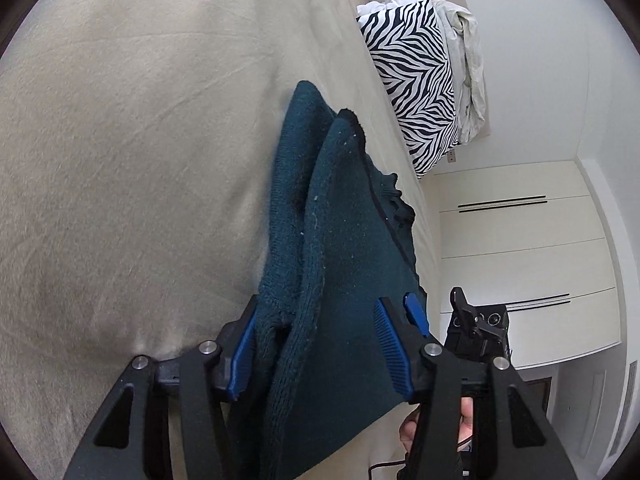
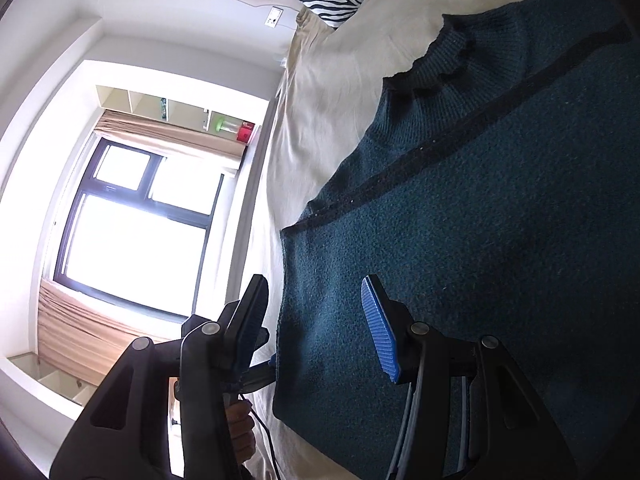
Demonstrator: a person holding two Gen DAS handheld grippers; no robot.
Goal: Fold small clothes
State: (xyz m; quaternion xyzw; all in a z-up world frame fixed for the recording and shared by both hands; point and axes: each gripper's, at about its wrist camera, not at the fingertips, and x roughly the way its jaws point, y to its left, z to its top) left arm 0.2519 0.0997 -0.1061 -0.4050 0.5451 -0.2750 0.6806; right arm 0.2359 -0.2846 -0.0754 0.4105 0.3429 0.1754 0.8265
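Bed sheet (image 1: 120, 160): beige, matte cloth with shallow creases, filling the left of the left wrist view
Left gripper (image 1: 316, 344): black frame, ribbed blue pads, jaws spread; a bunched fold of the sweater hangs between them, and I cannot tell whether the pads press it
Sweater (image 1: 352, 248): dark teal knit, fuzzy and flecked with lint, raised in peaked folds with a darker edge band; the rest lies on the sheet
Zebra pillow (image 1: 412, 80): black-and-white stripes, at the head of the bed
Right gripper (image 2: 316, 328): jaws apart; the sweater's (image 2: 460, 260) edge passes between its blue pads, grip unclear; flat knit panel with ribbed collar beyond
Window (image 2: 132, 224): bright, dark frame
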